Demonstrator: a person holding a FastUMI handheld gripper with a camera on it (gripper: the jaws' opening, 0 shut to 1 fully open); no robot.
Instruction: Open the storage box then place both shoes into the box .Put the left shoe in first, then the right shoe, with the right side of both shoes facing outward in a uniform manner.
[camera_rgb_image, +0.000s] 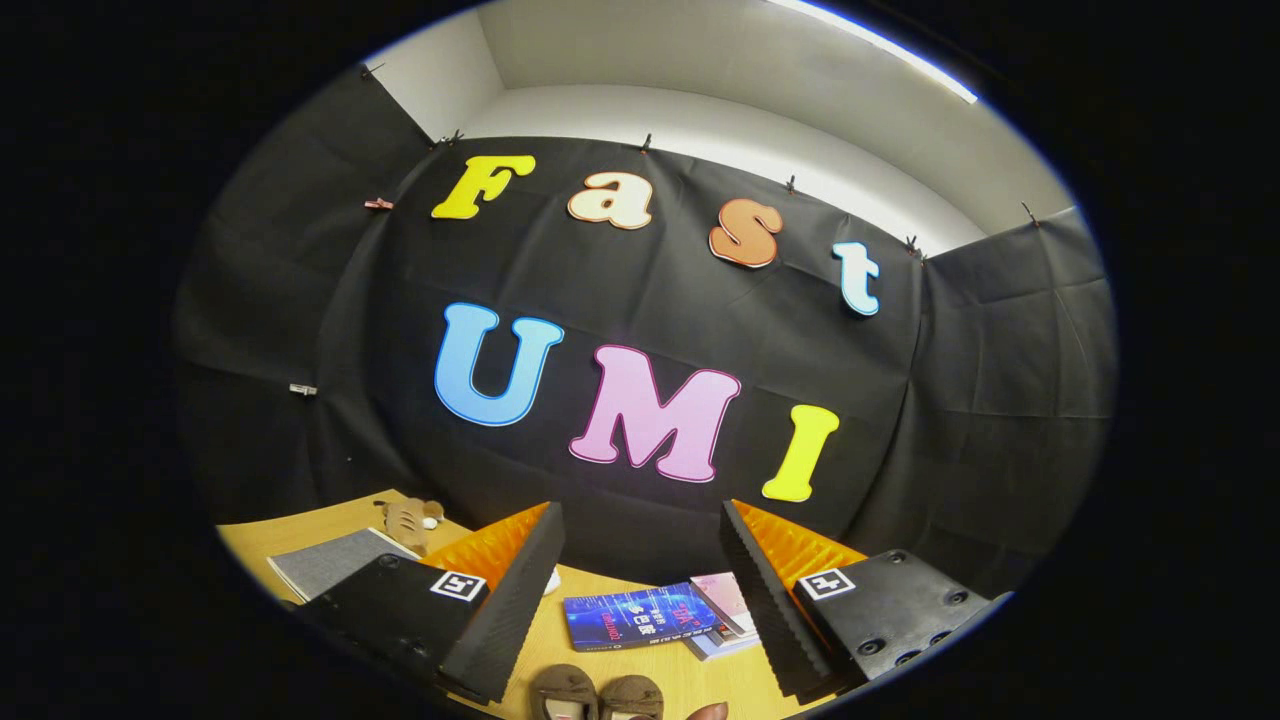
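Gripper (640, 590): held above the wooden table (640, 675), aimed mostly at the black cloth wall; fingers wide apart, holding nothing.
Shoes (597, 697): a brown pair, side by side and touching, low between the fingers on the table, only their near ends visible.
Books (640, 615): a blue-covered book lies flat between the fingers, beyond the shoes; a pinkish one is tucked just beside it.
Grey notebook (335, 560): flat on the table beyond the left finger.
Plush toy (410, 518): brown, striped, just past the notebook, near the wall.
Fingertip (708, 712): a person's, beside the shoes.
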